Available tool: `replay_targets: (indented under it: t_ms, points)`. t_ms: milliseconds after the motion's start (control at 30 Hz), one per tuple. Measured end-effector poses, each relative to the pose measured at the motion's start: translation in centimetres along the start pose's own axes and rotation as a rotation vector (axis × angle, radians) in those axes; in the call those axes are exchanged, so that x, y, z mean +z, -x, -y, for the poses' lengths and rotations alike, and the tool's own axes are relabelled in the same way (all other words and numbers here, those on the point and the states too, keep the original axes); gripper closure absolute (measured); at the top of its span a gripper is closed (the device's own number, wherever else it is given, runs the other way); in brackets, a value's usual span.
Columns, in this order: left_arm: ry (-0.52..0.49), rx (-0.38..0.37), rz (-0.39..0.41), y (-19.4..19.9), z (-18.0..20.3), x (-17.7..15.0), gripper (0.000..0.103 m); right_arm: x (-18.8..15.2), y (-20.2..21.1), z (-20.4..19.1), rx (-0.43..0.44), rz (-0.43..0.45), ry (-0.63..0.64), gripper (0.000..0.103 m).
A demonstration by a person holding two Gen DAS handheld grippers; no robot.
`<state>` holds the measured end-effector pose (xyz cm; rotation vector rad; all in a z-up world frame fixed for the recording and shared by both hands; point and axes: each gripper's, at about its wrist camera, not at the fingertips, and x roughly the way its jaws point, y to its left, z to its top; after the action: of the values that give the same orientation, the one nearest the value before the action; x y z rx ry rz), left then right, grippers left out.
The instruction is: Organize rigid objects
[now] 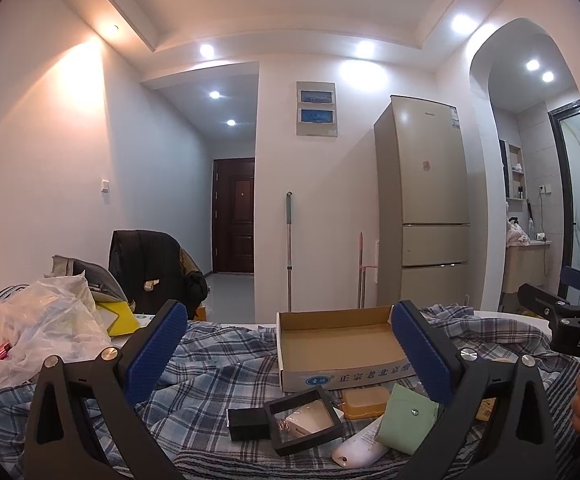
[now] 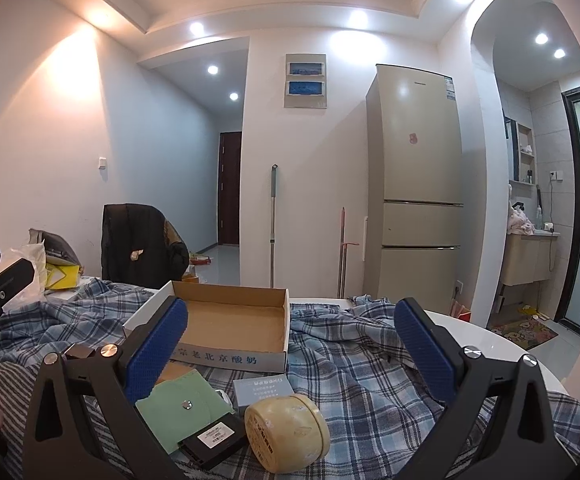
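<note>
1. left gripper: jaws spread as wide as they go, nothing between the blue pads, held level over the plaid cloth.
2. right gripper: also fully spread and holding nothing, tipped slightly down.
3. just below the left gripper's fingers: small black box, black frame case, orange case, green snap pouch, white tube, all close together, some touching.
4. right view, near edge: green snap pouch overlapped by a black labelled box; cream round tin on its side; small grey-blue box behind it.
5. open room: cardboard tray sits empty beyond the items; bare plaid cloth to the right of it; white table rim at far right.
6. left side crowded by plastic bags.
7. writing: tray front printed in chinese, partly hidden; "das" on the other gripper's body; fridge badge too small to read.
</note>
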<state>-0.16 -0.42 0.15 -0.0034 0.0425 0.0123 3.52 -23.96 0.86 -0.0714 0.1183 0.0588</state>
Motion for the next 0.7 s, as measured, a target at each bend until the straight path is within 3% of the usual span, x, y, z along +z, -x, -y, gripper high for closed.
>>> replay_targets:
  t_ms: [100,333,700]
  points:
    - [-0.015,0.006,-0.004,0.0,0.1,0.1,0.000,0.1,0.8,0.1,-0.033,0.048,0.007,0.000]
    - [-0.004,0.007,0.036,0.2,-0.1,0.1,0.000,-0.2,-0.1,0.2,0.001,-0.011,-0.005,0.000]
    - [0.057,0.009,-0.027,-0.4,-0.2,-0.2,0.000,0.0,-0.4,0.4,0.030,-0.040,-0.014,0.000]
